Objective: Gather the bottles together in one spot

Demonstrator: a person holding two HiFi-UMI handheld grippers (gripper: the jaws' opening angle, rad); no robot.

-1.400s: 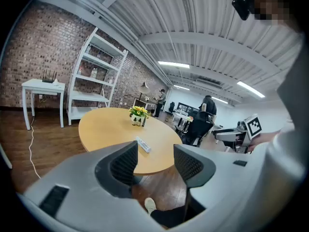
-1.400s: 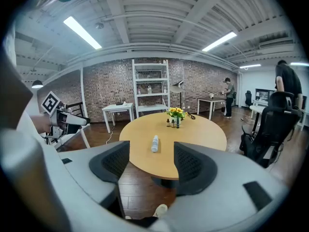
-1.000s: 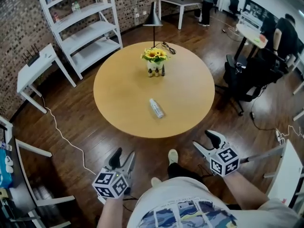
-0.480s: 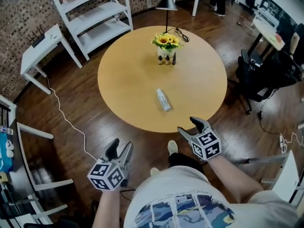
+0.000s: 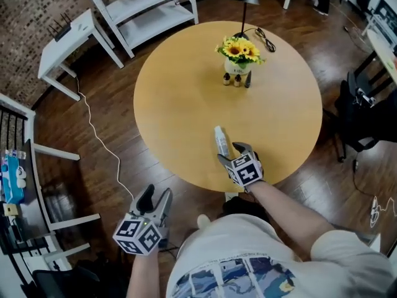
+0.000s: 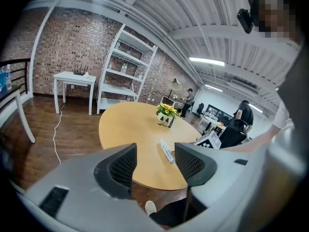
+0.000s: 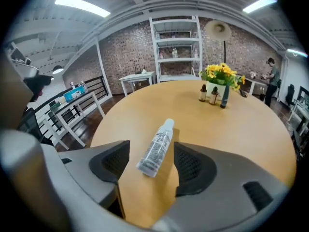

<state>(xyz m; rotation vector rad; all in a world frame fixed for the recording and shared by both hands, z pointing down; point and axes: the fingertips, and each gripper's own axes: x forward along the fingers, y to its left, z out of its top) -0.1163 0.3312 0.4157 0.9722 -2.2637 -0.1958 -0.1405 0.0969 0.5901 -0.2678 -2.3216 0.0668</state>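
- The round light-wood table (image 5: 180,98) stands on a dark wooden floor (image 5: 93,148), with a white shelf unit (image 5: 149,5) beyond its far-left edge
- A clear plastic bottle with a white cap (image 5: 221,140) lies on its side on the near part of the table, well apart from the other bottles, its cap pointing toward the table's middle
- Three small dark bottles (image 5: 237,81) stand upright in a row at the far side of the table, just in front of a white vase of yellow flowers (image 5: 239,53)
- The right gripper (image 5: 232,152) hovers over the near edge of the table, angled downward toward the lying bottle
- In the right gripper view its jaws stand apart with the base end of the clear bottle (image 7: 157,148) between their tips; a gap shows on each side, so the pads do not press on it
- The left gripper (image 5: 155,198) is held low over the floor, off the table's near-left edge and well apart from every bottle
- In the left gripper view its jaws are apart with nothing between them; the table and the lying bottle (image 6: 167,152) show farther off through the gap
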